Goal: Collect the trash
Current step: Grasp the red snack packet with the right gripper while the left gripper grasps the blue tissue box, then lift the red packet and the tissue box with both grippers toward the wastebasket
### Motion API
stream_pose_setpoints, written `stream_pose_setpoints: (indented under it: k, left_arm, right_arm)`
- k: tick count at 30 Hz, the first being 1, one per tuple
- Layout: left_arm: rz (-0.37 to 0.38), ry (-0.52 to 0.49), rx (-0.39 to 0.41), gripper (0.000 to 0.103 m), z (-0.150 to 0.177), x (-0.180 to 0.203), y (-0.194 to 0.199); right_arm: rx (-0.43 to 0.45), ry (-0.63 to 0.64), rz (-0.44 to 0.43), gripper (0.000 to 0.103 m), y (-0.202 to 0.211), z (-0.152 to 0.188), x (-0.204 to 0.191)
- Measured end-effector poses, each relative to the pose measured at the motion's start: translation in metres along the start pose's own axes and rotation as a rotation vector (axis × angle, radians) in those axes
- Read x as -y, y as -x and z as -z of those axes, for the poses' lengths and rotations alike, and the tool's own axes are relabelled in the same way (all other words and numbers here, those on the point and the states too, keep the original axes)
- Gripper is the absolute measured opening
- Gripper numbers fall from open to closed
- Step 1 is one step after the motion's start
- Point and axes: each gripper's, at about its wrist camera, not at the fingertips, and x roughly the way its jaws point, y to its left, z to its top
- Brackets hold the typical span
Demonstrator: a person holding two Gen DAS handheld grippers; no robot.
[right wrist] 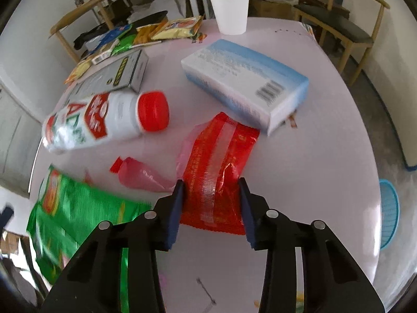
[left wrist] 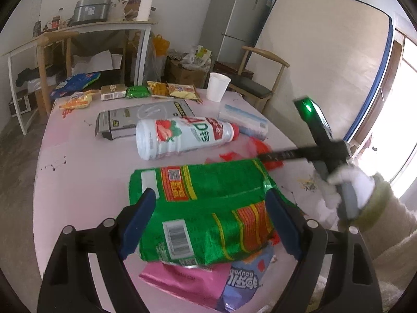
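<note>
Pale pink tabletop (left wrist: 86,172) fills both views, w/ a grey fridge (left wrist: 238,18) at 12 o'clock behind it, a cluttered side table (left wrist: 109,27) at 10 and wooden chairs (left wrist: 256,78) around the edge.

From my left wrist cam, left gripper (left wrist: 211,206) has its jaws apart around a green snack bag (left wrist: 206,203); the blue pads sit at either side of the bag, but I can't tell if they actually press it. Bag lies over a pink/purple wrapper (left wrist: 206,284) at 6 o'clock. Just past it at 12, a white drink bottle w/ red cap (left wrist: 182,135) lies on its side, touching a flat grey carton (left wrist: 140,120). Paper cup (left wrist: 217,86) stands upright further back, beside a row of snack packets (left wrist: 172,90). At 3 o'clock I see the right hand (left wrist: 349,182) in a white glove holding the other tool.

Right wrist cam: right gripper (right wrist: 212,203) has jaws closed in on a red wrapper (right wrist: 219,167), pads touching both sides of its near end, so it's clamped. Wrapper's far end points to 12, near a blue-white box (right wrist: 242,83). A crumpled pink plastic scrap (right wrist: 140,174) lies just beside the wrapper at 9 o'clock. A blue basket (right wrist: 389,211) sits off the tabletop edge at 3 o'clock, on the floor.
</note>
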Motion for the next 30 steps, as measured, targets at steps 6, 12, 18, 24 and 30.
stream_pose_setpoints:
  k: [6,12,18,24,30]
  left_arm:
    - [0.083,0.036,0.031,0.083,-0.035,0.005,-0.004]
    - [0.252,0.064,-0.028,0.083,-0.096,0.028,-0.042]
    - [0.294,0.1,-0.145,0.083,-0.151,0.056,-0.119]
    - [0.166,0.073,-0.299,0.083,-0.199,0.089,-0.226]
    - [-0.137,0.047,-0.368,0.083,-0.204,0.102,-0.313]
  right_arm:
    - [-0.011,-0.006,-0.009,0.037,0.016,0.025,0.013]
    - [-0.005,-0.061,-0.02,0.037,0.031,0.047,0.038]
    - [0.017,-0.133,-0.046,0.037,0.043,0.064,0.068]
    - [0.048,-0.185,-0.117,0.037,0.048,0.075,0.089]
    - [0.061,-0.218,-0.178,0.037,0.05,0.081,0.101]
